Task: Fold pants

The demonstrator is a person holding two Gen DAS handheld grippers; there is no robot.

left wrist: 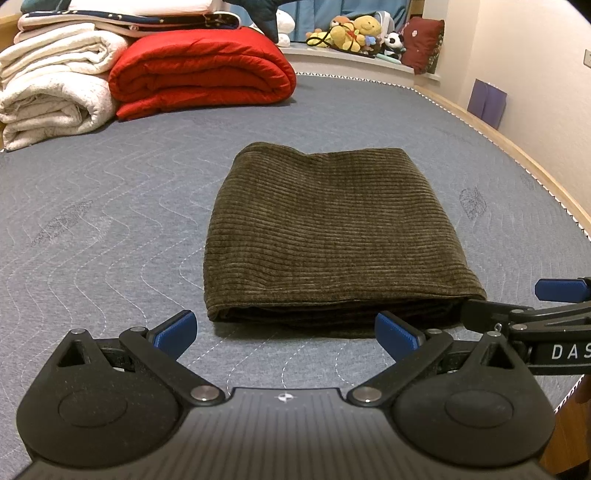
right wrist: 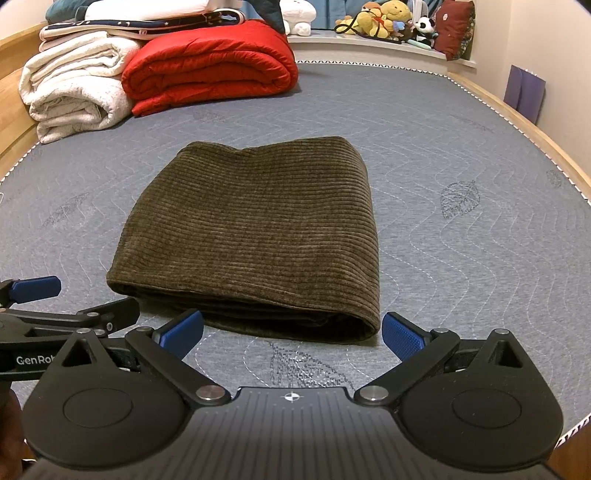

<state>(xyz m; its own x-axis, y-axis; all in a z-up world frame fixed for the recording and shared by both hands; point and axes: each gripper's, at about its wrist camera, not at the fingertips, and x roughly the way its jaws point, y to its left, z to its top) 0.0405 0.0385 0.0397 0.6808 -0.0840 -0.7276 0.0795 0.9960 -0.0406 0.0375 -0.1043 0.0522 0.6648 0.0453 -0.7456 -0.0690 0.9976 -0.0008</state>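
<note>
The pants [left wrist: 332,236] lie folded into a thick olive-brown corduroy rectangle near the middle of the mattress [left wrist: 110,221], toward its near edge, with the stacked layers showing along the side that faces the cameras. The ribbing runs across the bundle and the top layer is smooth and flat.

The left gripper [left wrist: 286,330] sits low over the near edge of the mattress, its blue-padded fingers [left wrist: 177,328] spread wide with nothing between them — the right pad is just in front of the bundle's near edge; whether it touches the cloth cannot be told. The right gripper [right wrist: 291,332] is beside it, fingers likewise spread wide and empty, framing the bundle's near right corner without clear contact. Each gripper shows at the edge of the other's view, and they are close together, side by side.

At the far left corner of the mattress rest a rolled red quilt [left wrist: 203,70] and, beside it, a pile of white blankets [left wrist: 55,85]. Stuffed toys [left wrist: 354,33] line a ledge beyond the far edge.
</note>
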